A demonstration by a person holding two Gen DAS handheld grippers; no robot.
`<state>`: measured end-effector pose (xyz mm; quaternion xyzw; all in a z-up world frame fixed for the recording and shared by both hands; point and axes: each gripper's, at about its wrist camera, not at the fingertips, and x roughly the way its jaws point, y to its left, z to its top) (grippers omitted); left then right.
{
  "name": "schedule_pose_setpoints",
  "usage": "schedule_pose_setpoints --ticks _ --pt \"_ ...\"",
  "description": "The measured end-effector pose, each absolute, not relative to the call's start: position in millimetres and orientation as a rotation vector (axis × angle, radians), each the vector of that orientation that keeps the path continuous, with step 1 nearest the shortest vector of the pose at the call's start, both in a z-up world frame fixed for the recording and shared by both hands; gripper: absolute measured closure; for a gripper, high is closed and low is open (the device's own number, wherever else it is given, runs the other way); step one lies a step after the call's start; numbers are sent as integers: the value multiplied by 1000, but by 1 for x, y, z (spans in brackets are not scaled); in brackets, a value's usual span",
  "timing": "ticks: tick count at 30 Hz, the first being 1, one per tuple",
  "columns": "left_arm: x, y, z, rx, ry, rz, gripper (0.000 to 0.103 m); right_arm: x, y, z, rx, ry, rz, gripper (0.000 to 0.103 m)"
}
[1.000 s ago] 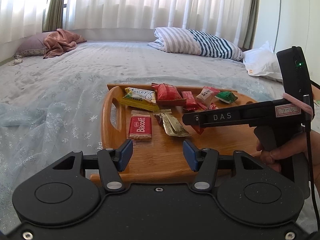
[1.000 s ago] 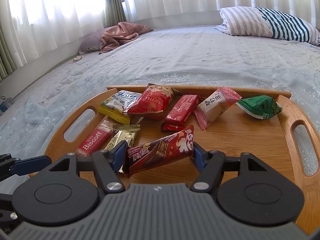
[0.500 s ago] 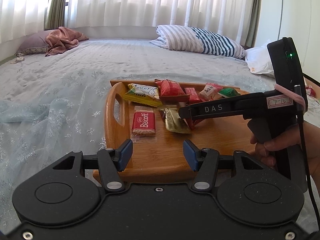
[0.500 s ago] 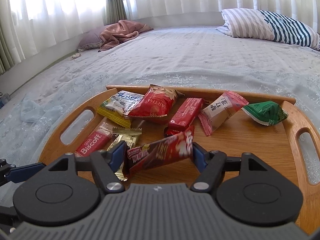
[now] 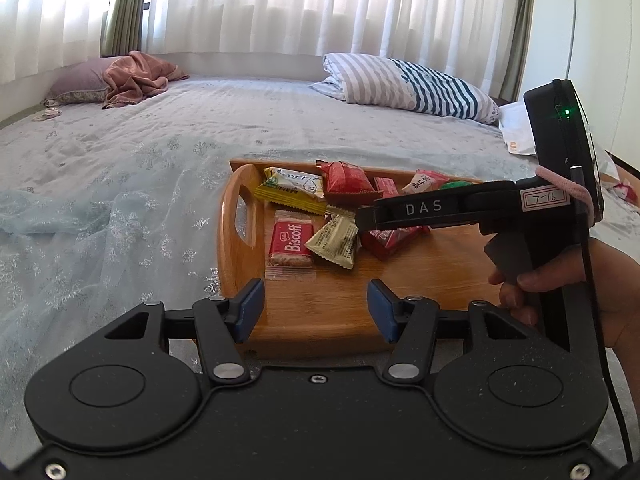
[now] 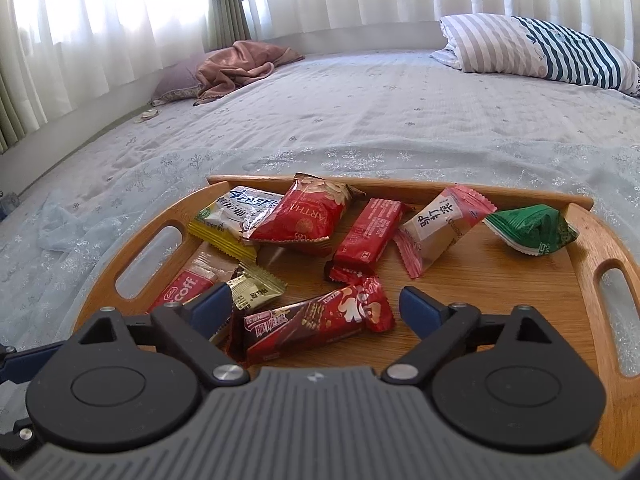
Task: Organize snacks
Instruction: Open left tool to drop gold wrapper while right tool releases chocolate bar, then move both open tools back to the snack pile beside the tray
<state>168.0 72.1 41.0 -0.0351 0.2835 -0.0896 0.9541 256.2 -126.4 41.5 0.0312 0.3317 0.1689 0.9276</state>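
Snacks lay scattered on the wooden tray [image 6: 532,280], which sat on the bed [image 6: 360,112]. My right claw [image 6: 316,308] was opening, its pads clear of the long red chocolate bar [image 6: 320,318] that rested flat on the tray between them. My left claw [image 5: 316,304] hung half spread and empty over the tray's near edge, short of the Biscoff biscuit [image 5: 291,244].

Smooth wooden tray [image 6: 496,280], glossy foil wrappers [image 6: 320,316] (crinkled), matt bedspread [image 6: 360,112]
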Motion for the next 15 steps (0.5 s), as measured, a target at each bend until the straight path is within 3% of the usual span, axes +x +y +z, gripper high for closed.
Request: schedule_pose_setpoints --ticks 4,11,15 --pt "161 67 44 -58 576 -176 46 249 -131 47 67 660 334 0" --pt "149 59 49 -48 564 -177 37 230 -140 54 64 648 326 0" --pt "145 55 49 -45 572 -166 21 220 -147 56 65 646 320 0"
